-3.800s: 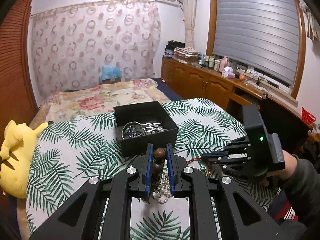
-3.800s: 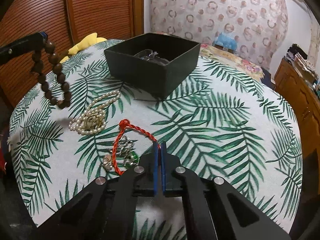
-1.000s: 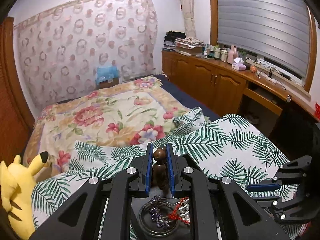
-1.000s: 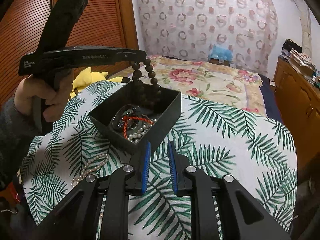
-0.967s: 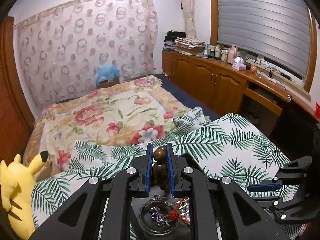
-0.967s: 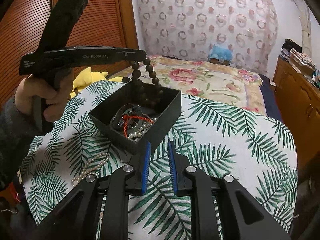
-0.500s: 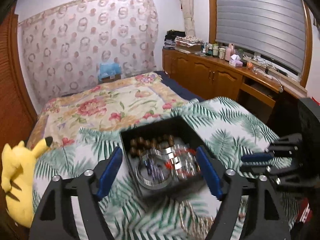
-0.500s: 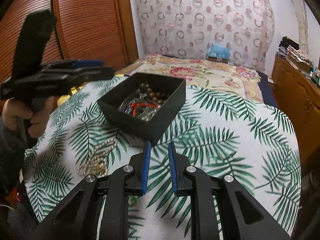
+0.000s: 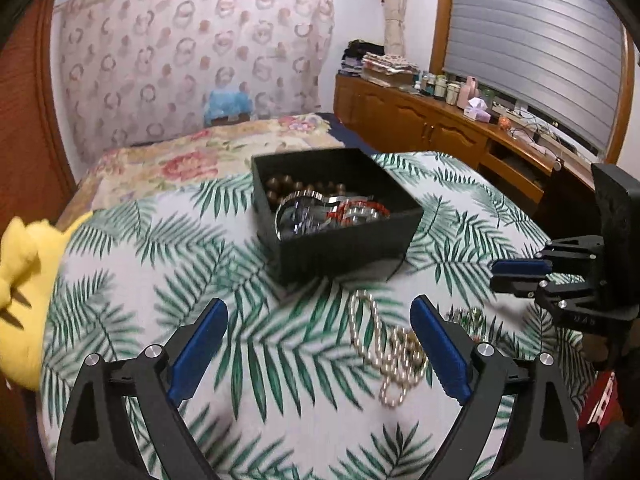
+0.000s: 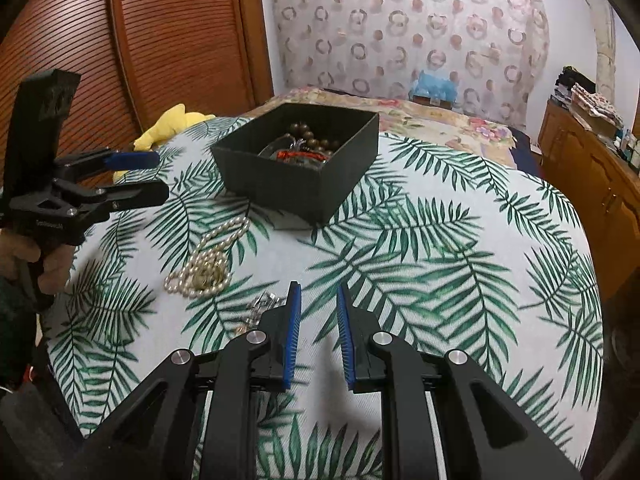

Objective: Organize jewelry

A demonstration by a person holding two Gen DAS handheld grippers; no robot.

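We held the left hand-held gripper (image 9: 318, 322) spread wide above the pearl necklace (image 9: 386, 350); the right hand-held gripper (image 10: 317, 312) stood slightly parted, empty, near the black box (image 10: 304, 184).

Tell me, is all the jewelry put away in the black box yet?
Not yet. The brown bead bracelet and red cord already lie inside the black box. Both the left gripper and right gripper are open and empty. The pearl necklace and a small sparkly piece remain on the tablecloth.
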